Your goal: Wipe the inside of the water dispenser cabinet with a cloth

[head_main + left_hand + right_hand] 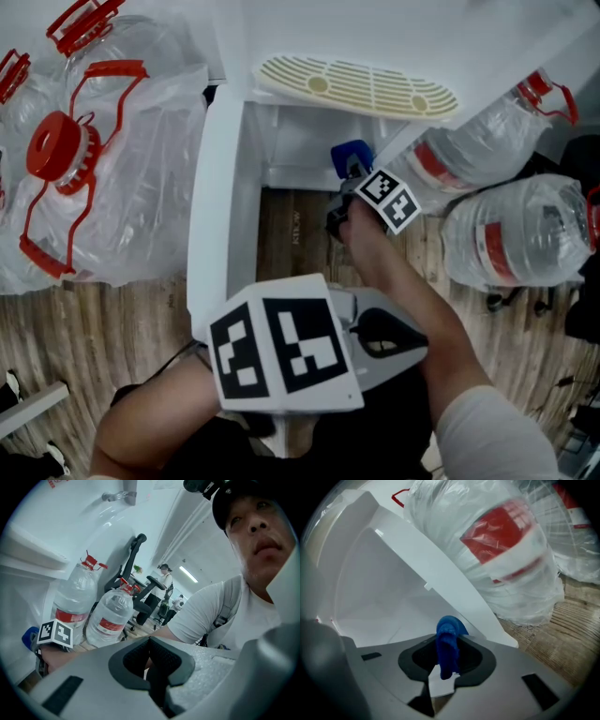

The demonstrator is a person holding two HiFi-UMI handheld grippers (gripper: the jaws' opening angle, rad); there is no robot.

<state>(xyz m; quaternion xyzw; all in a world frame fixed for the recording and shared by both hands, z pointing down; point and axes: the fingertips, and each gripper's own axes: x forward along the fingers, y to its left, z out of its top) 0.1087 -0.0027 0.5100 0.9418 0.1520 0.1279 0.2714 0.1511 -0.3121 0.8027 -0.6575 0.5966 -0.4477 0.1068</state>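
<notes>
The white dispenser cabinet (281,150) stands open, its door (214,197) swung out at the left. My right gripper (349,171) reaches into the opening and is shut on a blue cloth (351,153). In the right gripper view the blue cloth (447,648) hangs pinched between the jaws of the right gripper (446,667), in front of the white inner wall (370,588), which it does not touch. My left gripper (403,339) is held low and close to the body, outside the cabinet. In its own view the left gripper (152,665) has its dark pads together with nothing between them.
Two full water bottles (487,141) (530,234) lie right of the cabinet on the wooden floor. Empty jugs in a plastic bag (112,159) sit to the left, against the door. A cream grille tray (361,86) tops the cabinet. An office chair (133,559) stands beyond.
</notes>
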